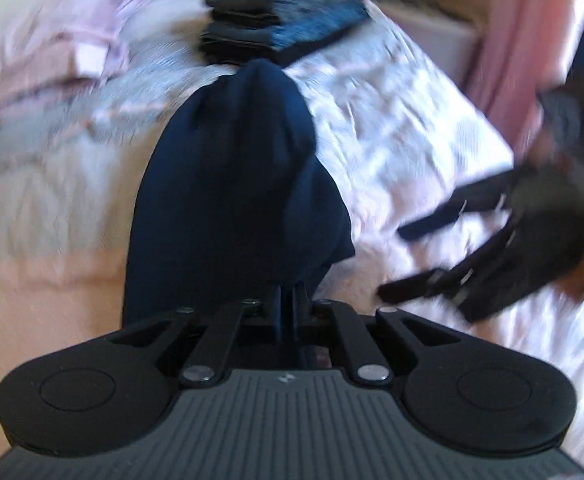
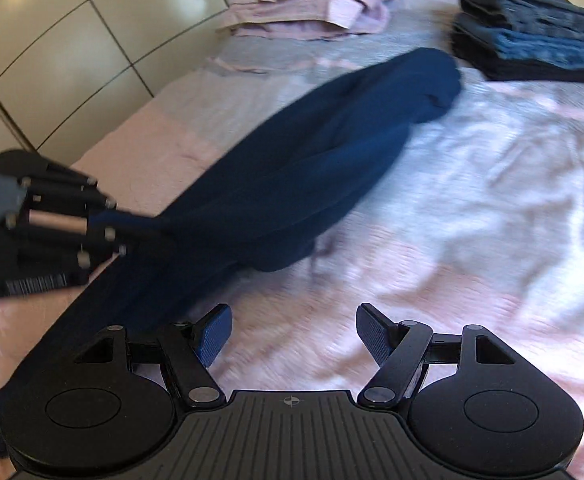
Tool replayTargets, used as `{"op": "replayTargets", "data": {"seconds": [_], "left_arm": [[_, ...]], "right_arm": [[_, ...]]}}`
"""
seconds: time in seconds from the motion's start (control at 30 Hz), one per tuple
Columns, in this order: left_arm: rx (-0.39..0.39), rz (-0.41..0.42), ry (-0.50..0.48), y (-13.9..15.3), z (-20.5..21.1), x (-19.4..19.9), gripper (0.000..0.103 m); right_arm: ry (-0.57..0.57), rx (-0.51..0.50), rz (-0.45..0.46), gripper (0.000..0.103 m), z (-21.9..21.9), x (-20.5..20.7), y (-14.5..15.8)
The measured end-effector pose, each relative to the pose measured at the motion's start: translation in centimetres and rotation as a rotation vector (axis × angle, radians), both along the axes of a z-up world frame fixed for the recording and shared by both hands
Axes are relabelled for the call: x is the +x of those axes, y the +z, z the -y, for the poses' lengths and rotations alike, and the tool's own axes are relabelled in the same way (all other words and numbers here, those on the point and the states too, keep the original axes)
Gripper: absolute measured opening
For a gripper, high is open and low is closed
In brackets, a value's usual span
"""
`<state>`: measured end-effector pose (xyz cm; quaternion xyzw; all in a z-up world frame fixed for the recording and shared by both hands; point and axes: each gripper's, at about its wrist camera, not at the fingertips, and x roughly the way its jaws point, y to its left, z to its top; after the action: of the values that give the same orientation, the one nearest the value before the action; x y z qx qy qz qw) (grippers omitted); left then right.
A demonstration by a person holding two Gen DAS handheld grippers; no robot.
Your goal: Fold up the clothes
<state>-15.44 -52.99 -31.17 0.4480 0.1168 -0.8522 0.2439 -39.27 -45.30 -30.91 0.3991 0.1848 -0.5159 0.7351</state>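
A long navy garment point(image 1: 236, 184) lies bunched in a rope-like strip across the pink and white bedspread point(image 2: 471, 200). My left gripper point(image 1: 292, 304) is shut on its near end, and the cloth rises from the bed into the jaws. In the right wrist view the left gripper point(image 2: 132, 232) holds that same garment point(image 2: 292, 184) at the left edge. My right gripper point(image 2: 292, 316) stands open over bare bedspread just right of the garment, with nothing between its blue pads point(image 2: 371, 332). From the left wrist view, the right gripper point(image 1: 395, 262) shows blurred at the right.
A folded stack of dark and blue clothes point(image 2: 539, 44) sits at the far side of the bed beyond the garment's far end. A pile of pale pink clothes point(image 2: 315, 4) lies at the far left. Cream cupboard doors point(image 2: 72, 40) stand left of the bed, and a pink curtain point(image 1: 523, 40) hangs on the right.
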Motion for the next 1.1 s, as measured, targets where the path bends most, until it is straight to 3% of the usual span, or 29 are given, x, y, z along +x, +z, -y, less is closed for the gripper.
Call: {"op": "replayTargets", "data": {"seconds": [0.33, 0.57, 0.8, 0.93, 1.0, 1.1], "left_arm": [[0.134, -0.116, 0.085, 0.6, 3.5, 3.5, 0.004], [0.143, -0.112, 0.102, 0.0, 4.8, 4.2, 0.004], [0.157, -0.105, 0.087, -0.3, 5.1, 4.1, 0.006], [0.124, -0.074, 0.058, -0.2, 4.0, 3.7, 0.019], [0.057, -0.036, 0.007, 0.1, 2.2, 3.1, 0.028], [-0.102, 0.018, -0.088, 0.5, -1.4, 1.7, 0.042]], "right_arm": [[-0.059, -0.023, 0.165, 0.073, 4.3, 4.0, -2.1], [-0.26, 0.059, 0.095, 0.073, 2.6, 1.0, -2.1], [-0.152, -0.001, 0.112, 0.073, 2.6, 2.5, -1.6], [-0.173, 0.005, 0.161, 0.072, 4.9, 2.3, -2.3], [-0.163, 0.02, 0.18, 0.04, 5.7, 1.6, -1.7], [-0.161, 0.06, 0.182, 0.023, 6.0, 0.2, -0.4]]}}
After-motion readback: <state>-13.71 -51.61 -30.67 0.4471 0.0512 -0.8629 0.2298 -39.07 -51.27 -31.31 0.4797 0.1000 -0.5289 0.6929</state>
